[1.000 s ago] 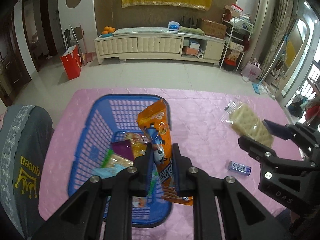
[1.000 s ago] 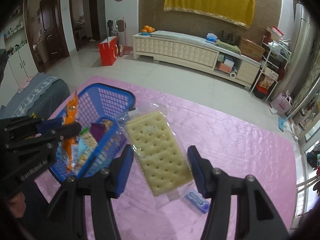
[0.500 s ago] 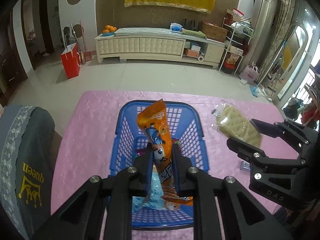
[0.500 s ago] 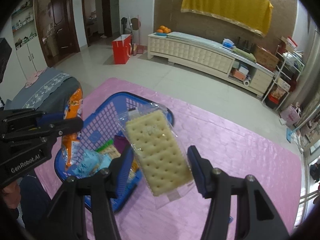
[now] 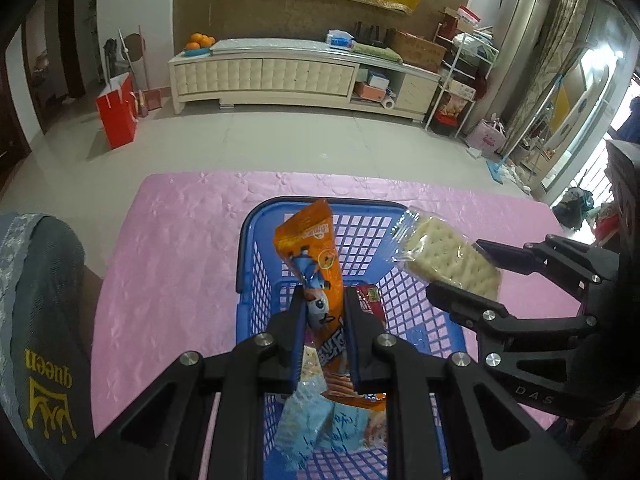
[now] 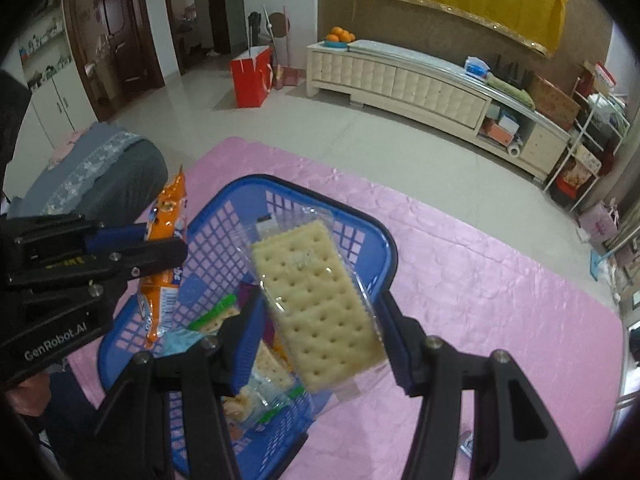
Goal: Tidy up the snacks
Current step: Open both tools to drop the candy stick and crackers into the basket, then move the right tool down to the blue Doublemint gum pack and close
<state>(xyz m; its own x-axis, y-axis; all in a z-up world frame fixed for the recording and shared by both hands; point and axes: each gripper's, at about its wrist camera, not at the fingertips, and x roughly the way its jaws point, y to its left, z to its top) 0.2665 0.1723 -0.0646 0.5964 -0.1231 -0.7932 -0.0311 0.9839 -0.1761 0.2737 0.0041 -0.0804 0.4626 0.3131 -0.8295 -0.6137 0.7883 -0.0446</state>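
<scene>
The orange snack packet (image 5: 320, 280), long and glossy, is pinched by the left gripper (image 5: 325, 332) above the blue basket (image 5: 248, 248); the right gripper (image 6: 320, 336) clamps a clear-wrapped cracker pack (image 6: 316, 300).

Pink-covered counter (image 5: 180, 264) with one basket on it

A blue plastic basket (image 5: 256, 248) sits directly on the pink, lightly embossed cover, toward the near side; snack packets (image 6: 256, 380) lie inside it. A small object (image 6: 466, 442) rests on the cover just beside the basket, too cropped to identify. Beyond the far edge lies pale tiled floor (image 5: 280, 140).
</scene>
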